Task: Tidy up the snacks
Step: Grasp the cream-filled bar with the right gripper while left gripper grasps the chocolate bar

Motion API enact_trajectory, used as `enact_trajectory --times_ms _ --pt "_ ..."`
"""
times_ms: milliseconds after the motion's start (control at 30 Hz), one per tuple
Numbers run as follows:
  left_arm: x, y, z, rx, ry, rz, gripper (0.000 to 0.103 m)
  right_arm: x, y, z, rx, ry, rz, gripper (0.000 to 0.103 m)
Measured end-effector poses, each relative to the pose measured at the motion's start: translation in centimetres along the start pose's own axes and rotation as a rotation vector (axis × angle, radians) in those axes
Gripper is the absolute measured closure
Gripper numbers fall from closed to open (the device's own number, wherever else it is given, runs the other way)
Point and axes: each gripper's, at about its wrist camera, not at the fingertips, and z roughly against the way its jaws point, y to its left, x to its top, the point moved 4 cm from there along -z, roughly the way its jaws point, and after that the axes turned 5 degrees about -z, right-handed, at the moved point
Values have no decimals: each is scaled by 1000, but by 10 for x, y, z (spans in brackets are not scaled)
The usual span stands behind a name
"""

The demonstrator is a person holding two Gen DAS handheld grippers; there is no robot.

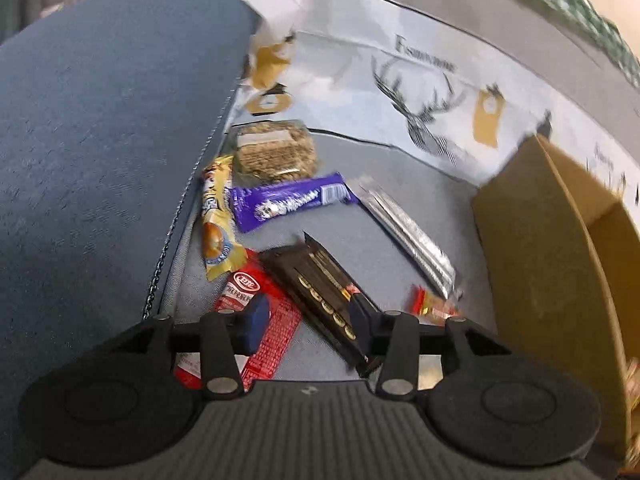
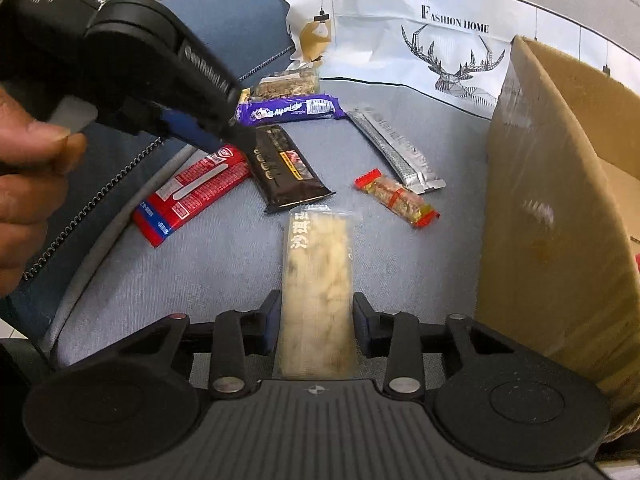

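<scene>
Right gripper [image 2: 314, 320]: jaws pinching the pale clear-wrapped snack bar [image 2: 316, 280] by its near end, a pad on each long edge; the bar points straight away, its far end close to the black bar.
Left gripper [image 1: 308, 320]: jaws spread wide over the pile, holding nothing; left pad above the red packet [image 1: 260, 320], right pad at the black bar [image 1: 320, 284]. Whether the pads touch, can't tell.
Left hand [image 2: 28, 184]: wrapped around the left gripper's handle, at the left edge of the right wrist view.
Loose snacks: purple bar [image 1: 288, 200], yellow-orange wrapper [image 1: 218, 224], oat-coloured bar [image 1: 272, 152], silver sachet [image 1: 408, 232] and small red-ended candy [image 2: 396, 196], scattered on the grey-blue cushion [image 2: 200, 264].
Cardboard box [image 2: 556, 208]: on the right, open flap up, just beside the snacks.
Backdrop: white deer-print sheet [image 2: 452, 56] behind the cushion.
</scene>
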Motion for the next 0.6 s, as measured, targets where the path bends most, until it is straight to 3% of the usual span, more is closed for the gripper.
enact_trajectory --times_ms 133,200,267,300,600 --pt "3 -3 -9 -70 27 94 49 1 0 -3 -9 3 -6 61" --pt "4 -13 -15 -74 40 80 37 0 0 -5 -20 13 -4 61" --pt "4 -23 -23 -38 54 36 22 -1 -1 -7 -34 24 1 61" --pt "5 -28 -28 -8 68 14 21 -2 -1 -7 -38 28 3 61" --pt "6 -44 -62 131 106 -67 18 -1 1 -7 -43 30 19 65"
